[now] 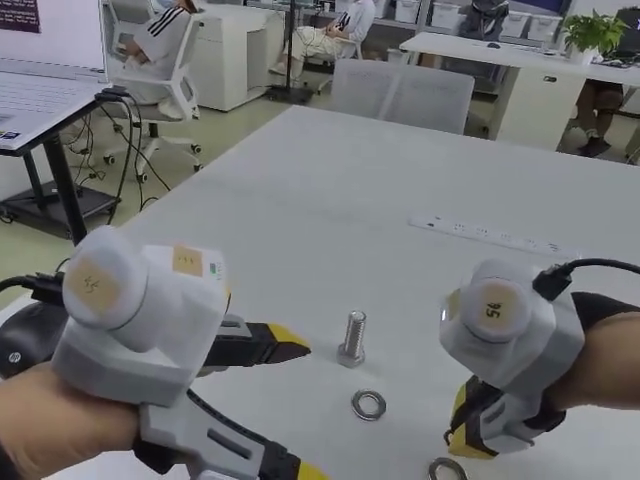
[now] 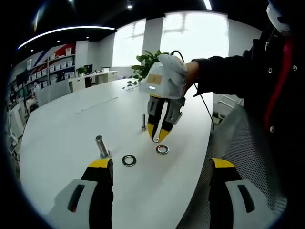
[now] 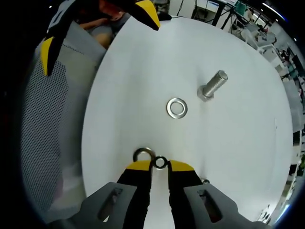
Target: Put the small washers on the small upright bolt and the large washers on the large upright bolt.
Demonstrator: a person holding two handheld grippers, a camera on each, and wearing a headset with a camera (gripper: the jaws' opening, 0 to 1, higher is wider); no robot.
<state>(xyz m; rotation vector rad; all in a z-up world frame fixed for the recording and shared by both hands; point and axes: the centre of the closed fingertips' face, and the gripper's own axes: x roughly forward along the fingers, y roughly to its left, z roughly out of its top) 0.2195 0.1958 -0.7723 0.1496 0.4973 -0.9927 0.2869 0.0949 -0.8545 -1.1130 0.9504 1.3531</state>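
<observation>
Big bolt (image 1: 352,338) upright near the middle of the white table (image 1: 400,180), nothing on its shank.

Left gripper (image 2: 161,164): held low at the table edge, jaws spread wide, nothing between them, pointing across at the bolt.

Right gripper (image 2: 157,133): tips pointed down at the tabletop, jaws nearly closed, pinching a small washer (image 3: 160,162) by its rim. Cannot tell if the washer is off the surface.

Small bolt (image 2: 144,121): upright, bare, just behind the right gripper as seen from the left gripper.

Big washer (image 1: 369,404): flat on the table just beside the big bolt, on the person's side.

Second washer (image 3: 143,153): flat, just beside the right gripper's tips, partly hidden by one jaw.
</observation>
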